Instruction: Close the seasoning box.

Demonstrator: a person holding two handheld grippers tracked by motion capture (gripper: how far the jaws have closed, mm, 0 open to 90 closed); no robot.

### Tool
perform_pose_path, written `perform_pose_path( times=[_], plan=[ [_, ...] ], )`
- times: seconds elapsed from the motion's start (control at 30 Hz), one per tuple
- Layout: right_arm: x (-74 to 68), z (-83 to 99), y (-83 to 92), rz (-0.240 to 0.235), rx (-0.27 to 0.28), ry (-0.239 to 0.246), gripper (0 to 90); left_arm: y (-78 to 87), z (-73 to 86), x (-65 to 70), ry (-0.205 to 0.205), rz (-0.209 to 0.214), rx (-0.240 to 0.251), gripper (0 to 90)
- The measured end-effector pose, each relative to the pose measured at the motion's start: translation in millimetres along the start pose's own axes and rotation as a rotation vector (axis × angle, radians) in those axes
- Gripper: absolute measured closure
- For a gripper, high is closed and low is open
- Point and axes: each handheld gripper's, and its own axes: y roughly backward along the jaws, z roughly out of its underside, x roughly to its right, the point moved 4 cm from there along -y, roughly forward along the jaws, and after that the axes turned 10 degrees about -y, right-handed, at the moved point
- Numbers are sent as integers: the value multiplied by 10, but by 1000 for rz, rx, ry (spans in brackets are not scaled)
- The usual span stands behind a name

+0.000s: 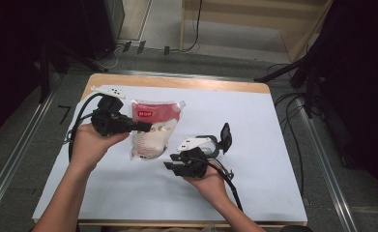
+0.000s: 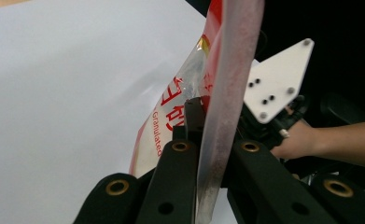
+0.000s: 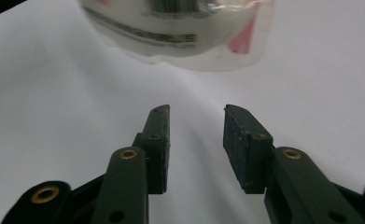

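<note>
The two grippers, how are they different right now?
The left gripper is shut on the edge of the pouch, while the right gripper is open with nothing between its pads. The left gripper sits up by the pouch's top; the right gripper points at the pouch's bottom end, apart from it. Both are black, hand-held, and over the white table.

Red lettering runs down the clear front of a sugar pouch (image 2: 171, 116) in the left gripper view, where the word "Granulated" reads along the pouch's edge beside large red characters that are partly cut off by its sealed rim. In the high view, the pouch's red top band (image 1: 153, 112) carries a white label panel, its print too small to read. In the right gripper view, a line of dark small print crosses the pouch's bottom (image 3: 171, 32), blurred beyond reading.
</note>
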Motion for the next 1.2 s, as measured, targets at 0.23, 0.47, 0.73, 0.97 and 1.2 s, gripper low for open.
perform_pose_path(
  times=[0.23, 0.47, 0.73, 0.97, 1.2],
  plan=[
    [15, -13, -53, 1, 21, -10, 617, 53, 5, 139, -1, 33, -5, 900],
    [23, -8, -99, 23, 35, 7, 601, 61, -6, 236, 5, 67, -2, 900],
    [-79, 4, -117, 4, 67, 68, 612, 29, 33, 208, 77, 96, -3, 900],
    [-127, 9, -130, 20, 88, 85, 609, 50, 21, 221, 100, 107, 3, 900],
    [-99, 30, -123, 24, 126, 75, 609, 49, -12, 261, 99, 124, 19, 900]
  ],
)
